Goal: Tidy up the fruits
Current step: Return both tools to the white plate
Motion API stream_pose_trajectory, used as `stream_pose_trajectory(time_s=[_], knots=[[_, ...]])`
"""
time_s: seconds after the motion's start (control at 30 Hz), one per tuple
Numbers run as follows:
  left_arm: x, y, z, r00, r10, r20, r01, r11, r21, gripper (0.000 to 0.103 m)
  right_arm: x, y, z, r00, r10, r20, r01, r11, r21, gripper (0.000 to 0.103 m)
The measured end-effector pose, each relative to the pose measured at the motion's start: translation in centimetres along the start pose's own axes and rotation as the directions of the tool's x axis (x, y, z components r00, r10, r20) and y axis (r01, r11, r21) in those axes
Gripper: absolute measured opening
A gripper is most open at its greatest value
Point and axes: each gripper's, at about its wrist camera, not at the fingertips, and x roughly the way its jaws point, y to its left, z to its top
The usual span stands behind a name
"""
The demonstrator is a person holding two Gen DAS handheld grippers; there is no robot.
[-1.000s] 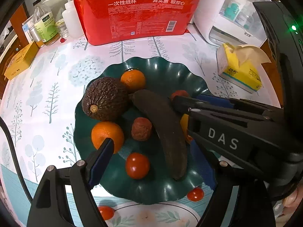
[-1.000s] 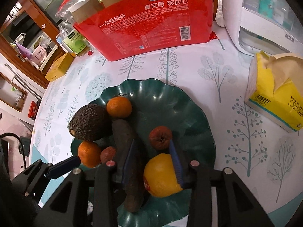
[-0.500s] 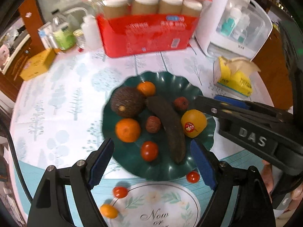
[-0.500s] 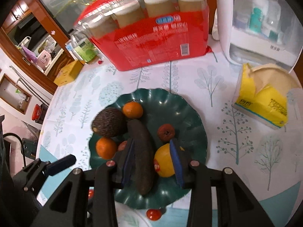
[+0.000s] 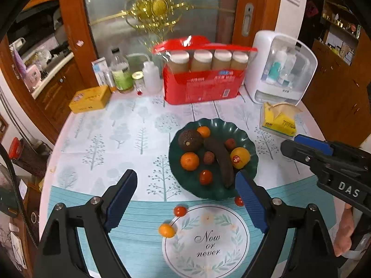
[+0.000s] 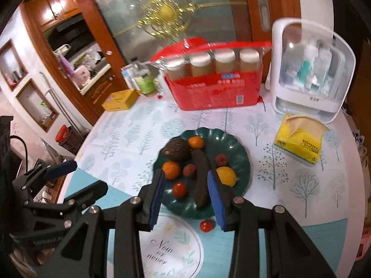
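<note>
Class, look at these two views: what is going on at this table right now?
A person holds a gripper in each hand above a table, sorting fruit. The left gripper and the right gripper are both open and hold nothing. The green plate already carries an avocado, a dark banana, oranges, a yellow fruit and smaller red fruits. Two small tomatoes and a small orange lie on the tablecloth in front of the plate, not yet gathered.

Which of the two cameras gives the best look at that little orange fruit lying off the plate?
The left wrist view. There the small orange fruit lies in plain sight on the tablecloth, near the green plate. In the right wrist view it does not show at all; the right gripper fills that part of the picture.
</note>
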Motion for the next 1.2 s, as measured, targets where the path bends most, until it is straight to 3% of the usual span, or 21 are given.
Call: stream_pose_trajectory(time_s=[0.27,0.5,0.8,1.1,1.2], knots=[[-3.0,-0.1,-3.5,0.996,0.060,0.061,-0.061,0.998,0.016,0.091,-2.8,1.1,-3.1,0.999,0.020,0.032,-0.019,1.000,-0.021,0.039],[-2.0,0.5,-6.2,0.994,0.078,0.080,-0.077,0.997,-0.014,0.091,-1.8,0.9,-5.8,1.000,-0.015,0.023,0.015,0.999,-0.035,0.039],[4.9,1.5,-10.7,0.998,0.069,-0.011,-0.070,0.997,-0.033,0.091,3.2,-1.0,-10.5,0.999,-0.036,-0.021,0.036,0.999,-0.002,0.039],[12.7,3.4,-14.6,0.988,0.104,-0.117,-0.115,0.990,-0.085,0.091,9.0,-1.9,-14.0,0.996,-0.042,-0.074,0.043,0.999,0.006,0.039],[14.1,3.8,-15.2,0.986,0.100,-0.132,-0.113,0.989,-0.097,0.091,10.6,-1.9,-14.4,0.994,-0.087,-0.070,0.086,0.996,-0.015,0.039]])
